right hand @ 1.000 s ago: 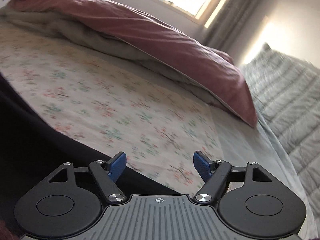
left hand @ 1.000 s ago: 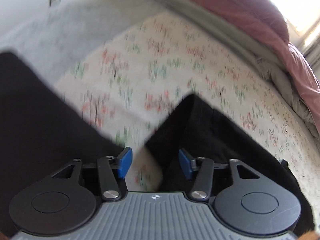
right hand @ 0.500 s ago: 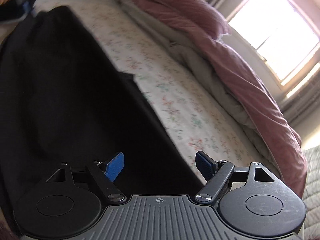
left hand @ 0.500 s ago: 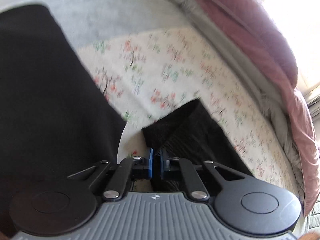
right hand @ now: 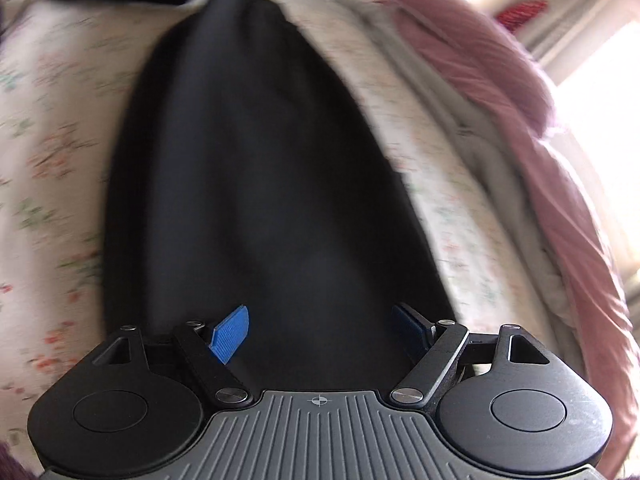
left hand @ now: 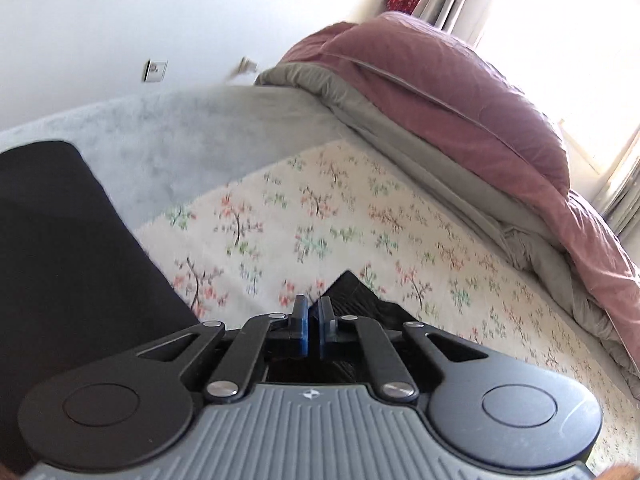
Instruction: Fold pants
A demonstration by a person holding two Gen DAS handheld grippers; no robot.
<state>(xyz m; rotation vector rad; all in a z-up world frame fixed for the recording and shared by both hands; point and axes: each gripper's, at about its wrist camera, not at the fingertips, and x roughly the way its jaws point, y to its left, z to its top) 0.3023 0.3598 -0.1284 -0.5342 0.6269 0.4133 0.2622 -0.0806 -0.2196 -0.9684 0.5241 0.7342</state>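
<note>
Much of the black pants (right hand: 256, 184) is cut off or hard to read: in the right wrist view the cloth is motion-blurred and runs down behind the gripper body, so its near end is hidden, while its far end narrows to a bunched point at the top of the frame, where what holds it cannot be made out. In the left wrist view only a small dark corner of the pants (left hand: 352, 292) shows above the fingers, and a broad black expanse at the left edge runs out of frame. The left hand-held gripper (left hand: 314, 320) has its two blue pads drawn together, pinching that corner of black fabric between them. The right hand-held gripper (right hand: 320, 330) has its two blue pads spread wide apart, holding nothing, with the pants lying beyond and between them. There is one pair of pants, spread lengthwise over one floral sheet (left hand: 320, 220) on the bed. One grey blanket (left hand: 192, 132) lies along the sheet's far side. One mauve duvet (left hand: 452, 92) is heaped at the edge of the bed near a bright window, whose glare washes out the detail there. One wall socket (left hand: 155, 71) sits on the white wall.
</note>
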